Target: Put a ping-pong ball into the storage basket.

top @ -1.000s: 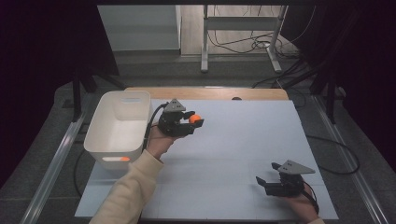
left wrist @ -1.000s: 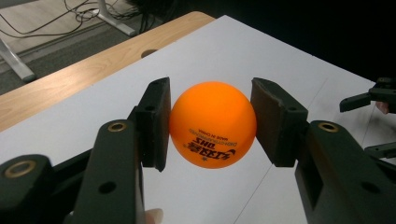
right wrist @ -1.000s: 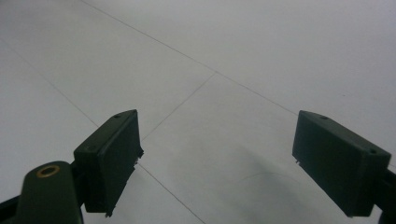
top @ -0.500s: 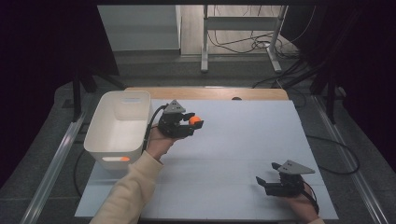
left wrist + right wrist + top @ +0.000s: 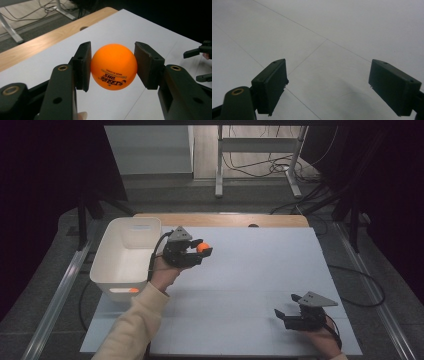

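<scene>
A: Surface, room?
B: White bench [image 5: 260, 270], wood edge, dark room, cables behind.
A: Counts?
B: One white bin [image 5: 125, 257], left. One orange ball [image 5: 113, 66] clamped in left tongs [image 5: 202, 251] above bench. Right tongs [image 5: 328, 87] apart, empty.

— What stands in the way on the table [image 5: 250, 270]?
— The white bin [image 5: 125, 257] at its left edge, just beside the left gripper [image 5: 200, 254].
— And open room?
— The white surface between that gripper and the right gripper [image 5: 282, 315] lies bare, well apart.

White-topped table [image 5: 250, 270], wooden far edge; white bin [image 5: 125, 257] on left side.
</scene>
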A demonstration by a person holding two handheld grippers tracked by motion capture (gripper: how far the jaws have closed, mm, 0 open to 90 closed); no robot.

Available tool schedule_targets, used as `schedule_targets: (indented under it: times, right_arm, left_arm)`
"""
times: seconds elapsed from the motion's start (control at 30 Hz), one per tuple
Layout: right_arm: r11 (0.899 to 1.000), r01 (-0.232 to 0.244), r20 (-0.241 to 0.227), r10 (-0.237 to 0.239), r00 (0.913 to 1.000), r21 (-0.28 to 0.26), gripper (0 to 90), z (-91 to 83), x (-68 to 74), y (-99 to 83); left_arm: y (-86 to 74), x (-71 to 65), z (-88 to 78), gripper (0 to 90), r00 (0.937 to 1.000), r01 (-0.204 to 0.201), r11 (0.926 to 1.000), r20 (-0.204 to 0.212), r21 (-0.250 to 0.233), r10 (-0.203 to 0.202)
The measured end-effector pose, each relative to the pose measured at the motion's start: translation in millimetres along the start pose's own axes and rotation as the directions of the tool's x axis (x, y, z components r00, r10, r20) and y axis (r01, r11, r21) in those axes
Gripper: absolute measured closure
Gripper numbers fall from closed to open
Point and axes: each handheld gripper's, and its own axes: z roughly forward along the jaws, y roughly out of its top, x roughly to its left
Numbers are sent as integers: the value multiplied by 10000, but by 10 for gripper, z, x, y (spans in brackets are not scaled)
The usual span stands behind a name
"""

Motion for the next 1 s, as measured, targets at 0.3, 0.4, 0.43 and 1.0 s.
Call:
schedule_targets:
  times: [0.3, 0.4, 0.43, 1.0]
  right_arm:
    - [10000, 27, 37, -27, 10000, 82, 157, 8, 12, 1]
    - [10000, 27, 26, -27, 10000, 83, 157, 7, 13, 1]
    - [10000, 29, 26, -30, 10000, 79, 157, 6, 13, 1]
    - [10000, 2, -17, -2, 10000, -12, 157, -6, 9, 4]
  left_arm:
    - [-14, 105, -193, 504, 9992, 142, 9996, -360, -238, -150]
    - [-8, 113, -216, 504, 9990, 198, 9994, -396, -299, -210]
    - [-3, 118, -231, 504, 9989, 202, 9993, -417, -330, -215]
    - [93, 184, -419, 504, 9957, 125, 9990, -907, -438, -165]
